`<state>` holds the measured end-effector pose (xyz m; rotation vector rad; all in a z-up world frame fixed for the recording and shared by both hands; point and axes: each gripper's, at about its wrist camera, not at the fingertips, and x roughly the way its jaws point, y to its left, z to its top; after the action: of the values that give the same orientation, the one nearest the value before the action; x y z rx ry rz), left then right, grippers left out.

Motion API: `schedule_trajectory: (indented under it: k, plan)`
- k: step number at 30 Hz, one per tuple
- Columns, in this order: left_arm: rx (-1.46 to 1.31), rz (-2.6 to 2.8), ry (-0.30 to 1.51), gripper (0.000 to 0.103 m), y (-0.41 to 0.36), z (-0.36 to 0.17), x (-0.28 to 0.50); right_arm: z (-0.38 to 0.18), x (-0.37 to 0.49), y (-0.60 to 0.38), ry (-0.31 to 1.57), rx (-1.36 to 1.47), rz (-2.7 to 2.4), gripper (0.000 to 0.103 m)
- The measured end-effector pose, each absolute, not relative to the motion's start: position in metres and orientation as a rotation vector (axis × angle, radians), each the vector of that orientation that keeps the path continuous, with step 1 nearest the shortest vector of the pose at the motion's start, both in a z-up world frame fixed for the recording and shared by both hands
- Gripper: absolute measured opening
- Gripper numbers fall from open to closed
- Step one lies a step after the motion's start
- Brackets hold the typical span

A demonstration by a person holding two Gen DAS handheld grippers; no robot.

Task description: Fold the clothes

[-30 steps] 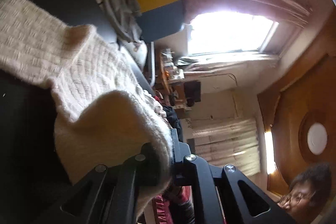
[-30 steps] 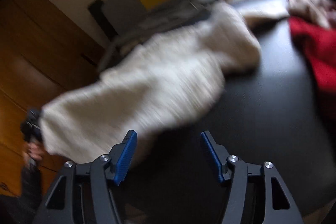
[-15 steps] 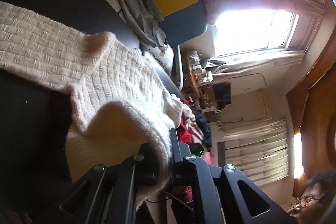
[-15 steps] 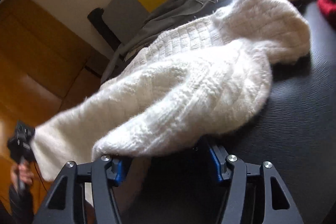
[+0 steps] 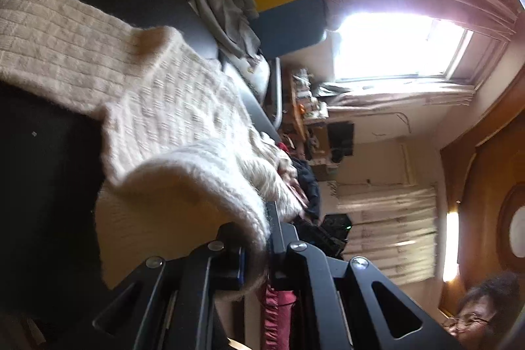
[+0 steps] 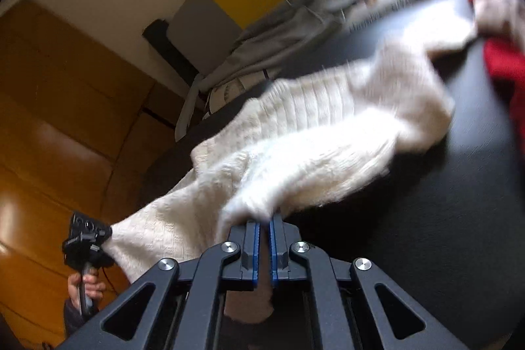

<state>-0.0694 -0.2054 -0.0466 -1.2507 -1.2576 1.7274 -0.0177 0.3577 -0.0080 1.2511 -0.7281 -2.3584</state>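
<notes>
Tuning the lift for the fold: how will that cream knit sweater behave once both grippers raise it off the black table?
Likely floppy: the cream knit sweater already sags between the right gripper and left gripper. Probably bulky yet fairly light, given the thick fluffy knit. It may stretch under its own weight, and the part lying on the black table may drag.

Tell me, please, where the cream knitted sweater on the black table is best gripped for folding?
Grip the cream knitted sweater at its thick near edge, coming in low from the table's near side. That edge lifts off the surface, so both the left gripper and right gripper already pinch it there.
</notes>
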Motion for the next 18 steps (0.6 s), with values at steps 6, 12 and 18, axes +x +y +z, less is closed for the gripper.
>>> schedule_trajectory:
  k: [6, 12, 18]
  plan:
    - [-1.438, 1.772, -1.163, 0.007, -0.201, -0.073, -0.085, 0.044, -0.042, 0.359, -0.538, 1.361, -2.473, 0.003]
    - [-1.605, 1.817, -1.139, 0.008, -0.212, -0.124, -0.082, 0.017, -0.042, 0.361, -0.486, 1.421, -2.451, 0.025]
    - [-1.662, 1.849, -1.049, 0.01, -0.219, -0.143, -0.075, -0.067, 0.002, 0.352, -0.515, 1.507, -2.334, 0.073]
